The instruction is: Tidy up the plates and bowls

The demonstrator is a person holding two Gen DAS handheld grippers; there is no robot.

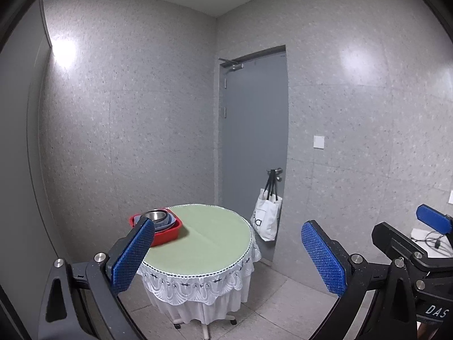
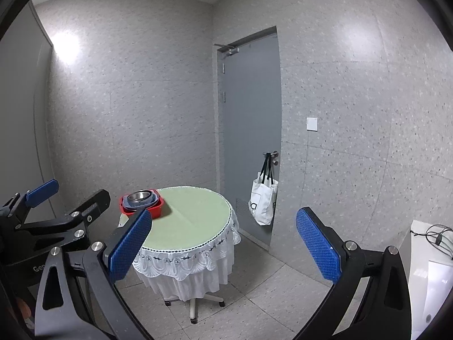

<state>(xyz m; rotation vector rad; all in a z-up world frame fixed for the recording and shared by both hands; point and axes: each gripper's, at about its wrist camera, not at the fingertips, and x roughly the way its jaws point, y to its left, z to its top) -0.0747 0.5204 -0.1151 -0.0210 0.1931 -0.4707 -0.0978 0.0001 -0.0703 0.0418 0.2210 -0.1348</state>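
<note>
Grey speckled walls and a closed grey door [image 1: 253, 141] frame the small room where I hold both tools in the air, well back from the round table [image 1: 203, 240] with its pale green top and white lace skirt. My left hand-held gripper [image 1: 229, 257] is spread wide with nothing between its blue pads, and my right hand-held gripper [image 2: 226, 249] is spread just as wide beside it. On the table's far left edge sits a red tub [image 1: 167, 233] holding stacked blue dishes [image 1: 170, 221] topped by a steel bowl [image 1: 154, 215]. From the door handle hangs a white tote bag [image 1: 266, 221]; cables [image 2: 437, 236] lie on a white surface at right.
</note>
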